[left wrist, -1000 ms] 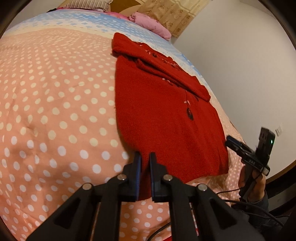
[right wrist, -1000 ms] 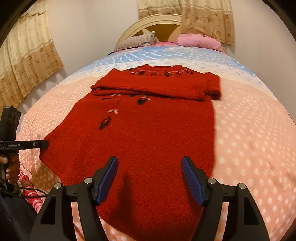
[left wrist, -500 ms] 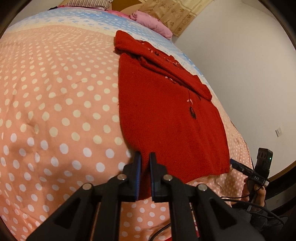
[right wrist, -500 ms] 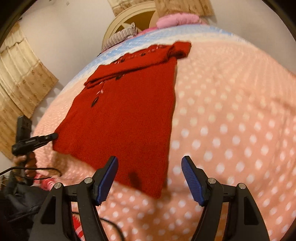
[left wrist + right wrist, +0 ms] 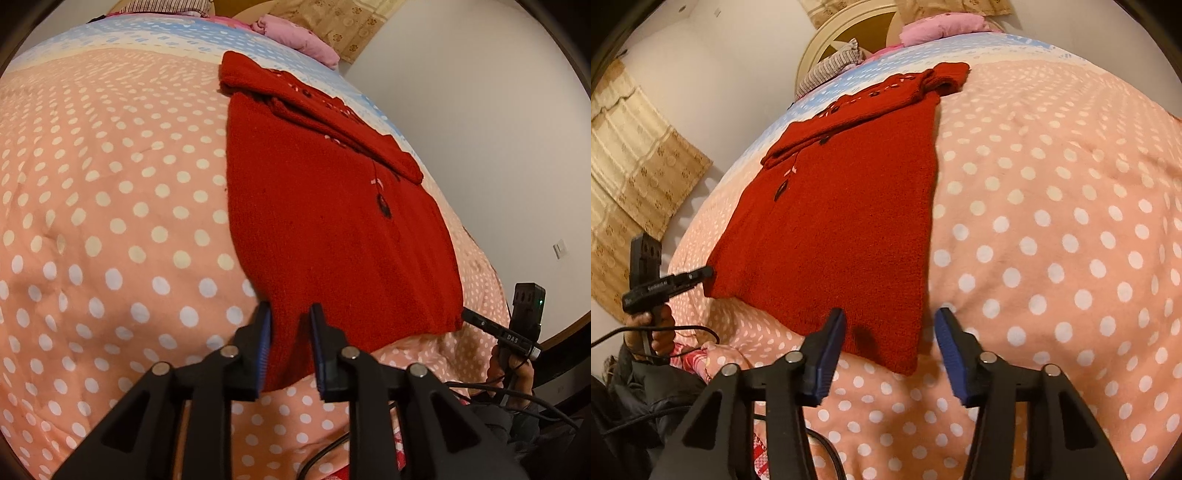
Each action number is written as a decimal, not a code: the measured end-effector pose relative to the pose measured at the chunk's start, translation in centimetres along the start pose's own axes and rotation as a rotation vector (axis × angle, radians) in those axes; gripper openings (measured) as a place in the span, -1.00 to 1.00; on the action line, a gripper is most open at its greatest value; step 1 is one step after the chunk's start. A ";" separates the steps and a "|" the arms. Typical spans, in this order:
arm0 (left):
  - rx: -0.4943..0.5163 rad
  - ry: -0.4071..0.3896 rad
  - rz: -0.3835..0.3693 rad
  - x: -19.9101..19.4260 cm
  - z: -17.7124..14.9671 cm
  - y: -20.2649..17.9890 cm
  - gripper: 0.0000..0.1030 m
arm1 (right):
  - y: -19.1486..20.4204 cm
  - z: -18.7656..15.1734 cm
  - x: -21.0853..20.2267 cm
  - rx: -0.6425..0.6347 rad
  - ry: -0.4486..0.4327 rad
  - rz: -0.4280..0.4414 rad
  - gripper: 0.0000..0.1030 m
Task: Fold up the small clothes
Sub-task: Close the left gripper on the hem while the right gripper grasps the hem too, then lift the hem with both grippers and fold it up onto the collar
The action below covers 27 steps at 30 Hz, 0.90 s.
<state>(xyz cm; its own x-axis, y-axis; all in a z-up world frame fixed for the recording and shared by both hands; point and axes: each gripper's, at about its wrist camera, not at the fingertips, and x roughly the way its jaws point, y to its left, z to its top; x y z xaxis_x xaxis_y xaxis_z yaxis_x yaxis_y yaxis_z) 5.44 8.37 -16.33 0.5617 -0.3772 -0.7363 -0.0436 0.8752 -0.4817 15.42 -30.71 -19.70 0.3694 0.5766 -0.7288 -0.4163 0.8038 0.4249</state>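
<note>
A soft, floppy red knit sweater (image 5: pixel 332 236) lies flat on the polka-dot bed (image 5: pixel 110 221) (sleeves folded in), the opening left gripper (image 5: pixel 290 347) and closing right gripper (image 5: pixel 890 350) straddling its hem corners, neither pinching.

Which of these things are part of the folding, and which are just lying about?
Part of the job:
- jumper, sleeves already folded across its top
- left tool, opening, hem between its pads
- right tool, closing around the hem corner

Just lying about:
- pink pillow
- striped pillow
- curtains
</note>
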 end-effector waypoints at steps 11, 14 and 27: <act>0.012 0.001 0.001 -1.0 0.2 0.0 -0.81 | 1.1 -0.3 0.6 -0.022 0.002 0.063 -0.73; 0.005 0.004 -0.008 -0.8 0.2 0.2 -0.81 | 1.1 -0.3 0.6 -0.025 -0.002 0.083 -0.73; 0.048 -0.062 0.008 -2.5 0.8 -0.6 -0.82 | 0.1 0.0 -1.6 0.019 -0.103 0.185 -0.86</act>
<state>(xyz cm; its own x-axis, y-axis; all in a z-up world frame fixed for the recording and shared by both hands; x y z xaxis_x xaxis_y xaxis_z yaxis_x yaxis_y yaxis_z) 4.71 9.01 -13.84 0.6114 -0.3518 -0.7088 -0.0093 0.8925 -0.4510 14.74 -31.53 -18.47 0.3713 0.7260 -0.5788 -0.4697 0.6846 0.5574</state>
